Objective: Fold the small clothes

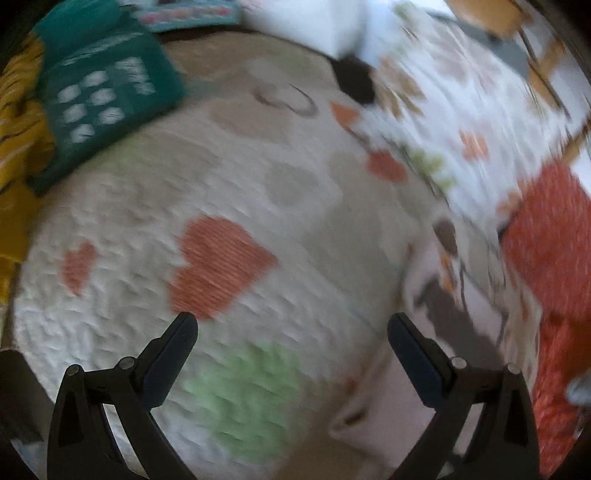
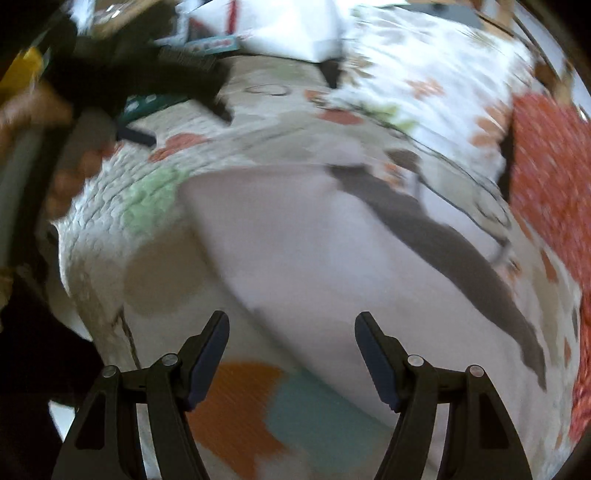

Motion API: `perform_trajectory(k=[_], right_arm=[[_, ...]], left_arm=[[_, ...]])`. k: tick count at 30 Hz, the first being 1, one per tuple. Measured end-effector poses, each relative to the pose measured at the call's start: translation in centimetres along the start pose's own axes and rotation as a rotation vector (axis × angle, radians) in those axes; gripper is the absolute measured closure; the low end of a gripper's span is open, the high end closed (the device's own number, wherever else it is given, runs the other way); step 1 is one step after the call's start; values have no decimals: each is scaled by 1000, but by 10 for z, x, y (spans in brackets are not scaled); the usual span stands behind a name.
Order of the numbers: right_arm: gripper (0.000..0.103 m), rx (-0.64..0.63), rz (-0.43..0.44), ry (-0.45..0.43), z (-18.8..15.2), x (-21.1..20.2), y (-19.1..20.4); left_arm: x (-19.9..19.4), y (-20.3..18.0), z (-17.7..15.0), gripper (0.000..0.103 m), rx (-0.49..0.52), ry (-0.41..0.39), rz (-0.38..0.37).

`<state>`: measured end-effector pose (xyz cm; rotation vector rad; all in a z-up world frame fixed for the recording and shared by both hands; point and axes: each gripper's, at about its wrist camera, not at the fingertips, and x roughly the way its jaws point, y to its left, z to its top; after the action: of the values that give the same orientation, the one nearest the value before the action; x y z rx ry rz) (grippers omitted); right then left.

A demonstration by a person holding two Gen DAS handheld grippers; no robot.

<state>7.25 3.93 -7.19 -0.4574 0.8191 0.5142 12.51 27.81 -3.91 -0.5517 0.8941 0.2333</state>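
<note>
A pale pink small garment point(image 2: 295, 236) with a dark grey band point(image 2: 450, 243) lies spread on the heart-patterned quilt point(image 1: 221, 177). My right gripper point(image 2: 292, 317) hovers over its near part, jaws wide open and nothing between them. In the left wrist view the same pale pink garment point(image 1: 424, 384) shows at the lower right. My left gripper point(image 1: 291, 319) is open over bare quilt to its left and holds nothing. In the right wrist view a hand point(image 2: 66, 173) carries the left gripper at the upper left. Both views are motion-blurred.
A folded teal garment point(image 1: 107, 99) with white print lies at the back left beside a yellow cloth point(image 1: 18, 122). A red patterned cloth point(image 1: 554, 236) lies on the right. White items point(image 1: 306, 22) and a box stand at the far edge.
</note>
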Motion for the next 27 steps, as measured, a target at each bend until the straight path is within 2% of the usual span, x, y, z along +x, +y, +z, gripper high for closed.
perform_trajectory(k=[2, 3, 5, 7, 8, 9, 13, 16, 19, 22, 23, 25, 27], right_arm=[[34, -32, -39, 4, 12, 18, 23], [40, -54, -84, 7, 20, 29, 35], [43, -86, -196, -6, 36, 44, 50], [53, -81, -259, -2, 52, 55, 52], [76, -52, -255, 25, 61, 63, 50], [91, -24, -244, 47, 66, 68, 46], [96, 126, -146, 49, 73, 52, 13], [97, 313, -134, -25, 65, 3, -51], [97, 525, -149, -104, 38, -55, -130], [97, 704, -185, -153, -8, -104, -195], [97, 774, -216, -165, -36, -124, -218], [97, 849, -264, -164, -72, -145, -241], [97, 921, -313, -127, -119, -160, -258]], left_arm=[[-6, 15, 6, 1, -41, -13, -1], [-8, 20, 8, 1, -51, -14, -3], [-10, 28, 8, 1, -64, -14, -5], [-11, 33, 9, 1, -70, -15, -6], [-11, 35, 10, 1, -75, -16, -5], [-11, 36, 10, 1, -80, -17, -5], [-15, 33, 6, 1, -85, -16, -18], [-15, 17, -1, 1, -49, -9, -40], [-14, -8, -14, 1, 5, -1, -60], [-11, -42, -31, 1, 72, 21, -111], [-7, -58, -40, 1, 103, 35, -137], [0, -85, -55, 1, 152, 61, -176], [10, -119, -74, 1, 213, 101, -224]])
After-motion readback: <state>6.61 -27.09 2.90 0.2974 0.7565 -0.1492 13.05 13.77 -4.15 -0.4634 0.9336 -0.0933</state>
